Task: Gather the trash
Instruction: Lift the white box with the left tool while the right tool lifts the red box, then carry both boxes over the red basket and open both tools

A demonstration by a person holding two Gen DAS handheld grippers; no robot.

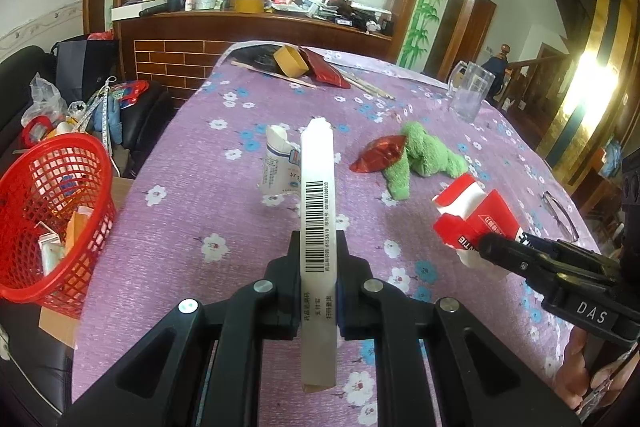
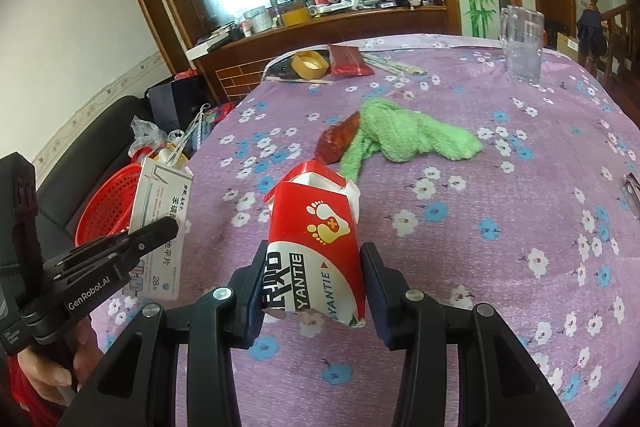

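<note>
- The left gripper [image 1: 318, 251] is clamping a flattened white box [image 1: 318, 195] edge-on, barcode facing up.
- The right gripper [image 1: 486, 241] is reaching in from the right, gripping a red and white carton [image 1: 468, 213] above the flowered purple tablecloth [image 1: 192, 203].
- A torn white packet [image 1: 278, 165], a red foil wrapper [image 1: 376, 157] and a green cloth [image 1: 420, 157] are lying beyond.
- A red basket [image 1: 52, 211] is sitting at the left, holding scraps.

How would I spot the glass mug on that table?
Start at the purple flowered tablecloth and look to its far right edge. Beyond the green cloth stands the glass mug, upright and alone. It is the only see-through thing there, with a handle.
</note>
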